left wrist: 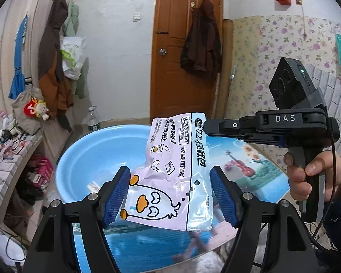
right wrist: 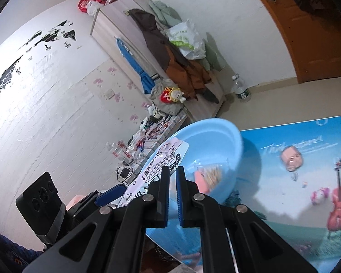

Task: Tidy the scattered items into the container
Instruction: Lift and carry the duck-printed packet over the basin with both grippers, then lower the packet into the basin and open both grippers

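A small room with flowered wallpaper and a brown wooden door (left wrist: 186, 52) is seen behind the claws, with coats hung on the door and on a pale wardrobe (right wrist: 125, 52). Below the claws a counter (left wrist: 250, 173) is covered with a blue printed picture of a violin. A light blue basin (left wrist: 91, 154) stands on it, just ahead of the left claw (left wrist: 169, 195), and some items are already seen inside the basin.

A snack packet (left wrist: 175, 170) with a cartoon duck is held up in the air, above the near rim of the basin. Its upper corner is pinched by the right claw (left wrist: 205, 127), whose jaws are closed on it. In the right wrist view the right claw is seen with its pads nearly together and the packet's edge is between them. The lower part of the packet hangs between the blue pads (left wrist: 116, 195) of the left claw. The left claw is half open; whether its pads touch the packet cannot be told.

A hand (left wrist: 307, 177) is wrapped around the handle of the right claw.
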A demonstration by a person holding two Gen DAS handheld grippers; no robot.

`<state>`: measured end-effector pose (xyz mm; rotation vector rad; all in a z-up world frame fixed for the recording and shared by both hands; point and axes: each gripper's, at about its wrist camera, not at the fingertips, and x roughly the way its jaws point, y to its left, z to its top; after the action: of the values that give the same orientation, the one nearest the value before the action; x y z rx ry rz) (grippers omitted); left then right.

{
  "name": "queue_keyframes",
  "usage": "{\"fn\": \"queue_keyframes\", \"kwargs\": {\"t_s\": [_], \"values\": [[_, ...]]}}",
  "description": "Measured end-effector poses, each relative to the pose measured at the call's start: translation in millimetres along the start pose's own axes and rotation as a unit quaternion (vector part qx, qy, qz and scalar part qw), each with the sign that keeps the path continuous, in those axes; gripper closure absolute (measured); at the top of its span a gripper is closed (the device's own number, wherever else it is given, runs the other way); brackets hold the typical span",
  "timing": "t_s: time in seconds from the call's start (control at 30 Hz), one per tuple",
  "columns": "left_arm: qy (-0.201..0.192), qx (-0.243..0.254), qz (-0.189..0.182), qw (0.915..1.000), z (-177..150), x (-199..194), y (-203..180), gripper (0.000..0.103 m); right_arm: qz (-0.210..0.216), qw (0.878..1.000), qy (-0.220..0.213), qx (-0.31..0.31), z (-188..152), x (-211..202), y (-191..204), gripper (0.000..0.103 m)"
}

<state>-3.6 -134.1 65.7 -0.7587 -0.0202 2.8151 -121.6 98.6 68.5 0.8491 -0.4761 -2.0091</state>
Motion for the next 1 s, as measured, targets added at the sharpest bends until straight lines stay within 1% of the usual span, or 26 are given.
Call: {"fn": "queue_keyframes", "kwargs": {"t_s": [0.13,0.33,0.37,0.4,0.43,0.53,0.7,1.0], "values": [[0.005,-0.011,0.011,0.9999,-2.9,2.4,20.8,0.032,0.008,1.0,0.017,0.0,5.1,31.2,0.1,0.096],[0.016,-0.019,0.021,0.9995,-8.0,13.1,37.7,0.032,0.007,0.999,0.036,-0.003,9.7,65.5,-0.6,0.096],[0.017,-0.02,0.02,0.9995,-8.1,15.5,38.2,0.034,0.008,0.999,0.038,-0.001,9.4,69.1,-2.0,0.096],[0.017,-0.02,0.019,0.9995,-8.6,17.0,39.2,0.044,0.009,0.999,0.039,0.0,9.5,72.5,-2.6,0.096],[0.021,-0.022,0.016,0.9994,-9.2,19.4,40.6,0.046,0.008,0.999,0.042,0.001,9.4,76.6,-3.2,0.096],[0.025,-0.029,0.016,0.9992,-10.8,25.4,46.1,0.046,0.002,0.999,0.051,0.004,6.6,87.2,-6.5,0.096],[0.026,-0.034,0.012,0.999,-13.2,27.1,48.1,0.046,0.001,0.998,0.055,0.007,5.1,94.6,-9.2,0.096],[0.026,-0.033,0.011,0.9991,-13.4,25.5,45.0,0.046,0.002,0.998,0.055,0.006,5.2,95.8,-7.7,0.096]]}}
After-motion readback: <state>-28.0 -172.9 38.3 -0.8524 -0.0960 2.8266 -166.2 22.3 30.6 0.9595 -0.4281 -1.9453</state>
